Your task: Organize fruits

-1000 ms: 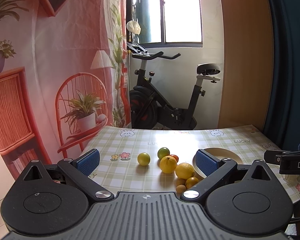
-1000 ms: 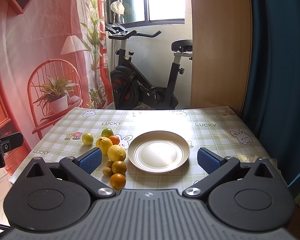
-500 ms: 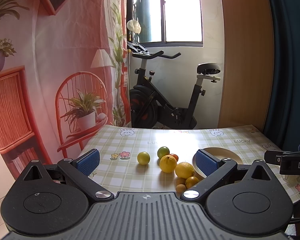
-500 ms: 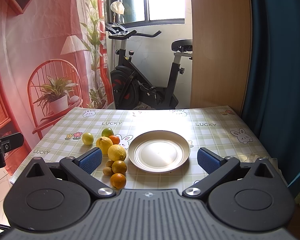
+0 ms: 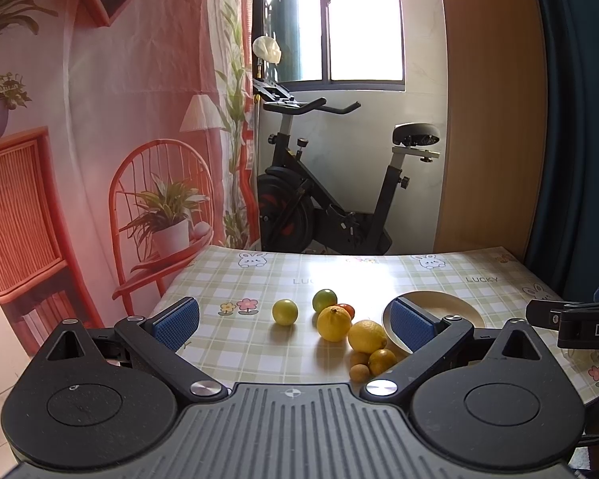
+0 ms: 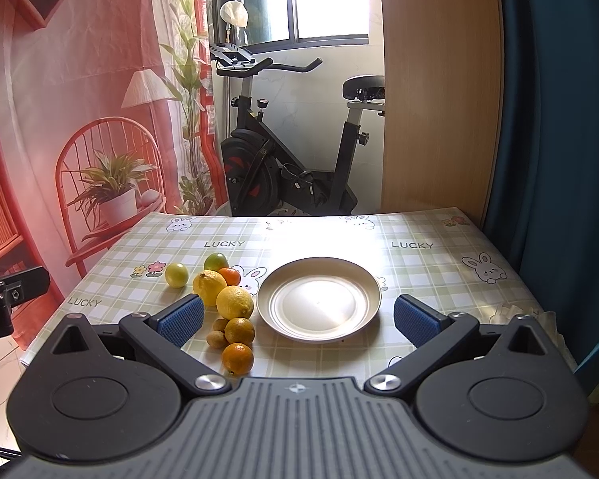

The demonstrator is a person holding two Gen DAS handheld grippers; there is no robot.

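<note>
Meanwhile, both tongs, left (image 5: 294, 319) and right (image 6: 298, 315), spread wide, empty, above fruits (image 6: 234, 302) beside plate (image 6: 318, 299).

The plate (image 6: 318, 299) looks like shiny, smooth metal. The checked tablecloth (image 6: 419, 271) is glossy. The blue finger pads (image 6: 179, 319) look bumpy.

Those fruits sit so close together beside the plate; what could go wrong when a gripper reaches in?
Both lemons touch their neighbours, so open fingers sliding around one may nudge the others. Round fruit could then roll; the nearest orange lies close to the table's front edge. The shallow plate might let stacked fruit roll off.
</note>
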